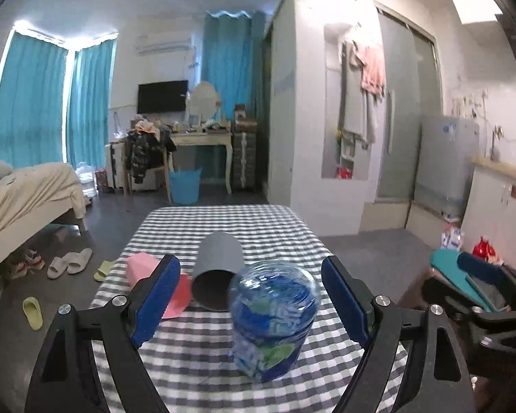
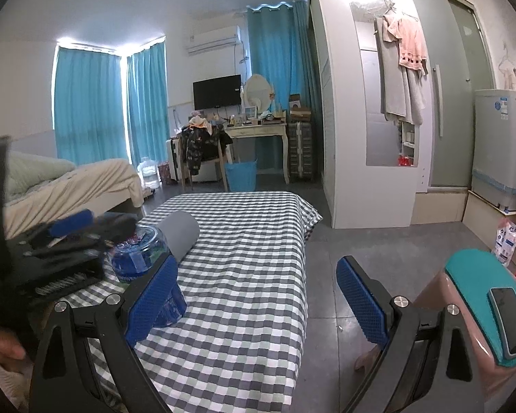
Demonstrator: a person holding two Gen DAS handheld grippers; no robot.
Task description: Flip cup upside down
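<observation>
A grey cup (image 1: 216, 268) lies on its side on the checkered table (image 1: 203, 220), its open mouth facing me; it also shows in the right wrist view (image 2: 182, 234). A blue-labelled plastic bottle (image 1: 273, 316) stands just in front of it, upside down. My left gripper (image 1: 247, 306) is open, its blue pads either side of the bottle and short of the cup. My right gripper (image 2: 258, 303) is open and empty, over the table's right edge, with the bottle (image 2: 141, 251) beside its left finger.
A pink block (image 1: 144, 268) lies left of the cup, partly behind my left finger. A stool with a teal seat (image 2: 478, 275) carrying a phone (image 2: 509, 320) stands right of the table. A bed (image 1: 24, 192) stands at the left, with slippers on the floor beside it.
</observation>
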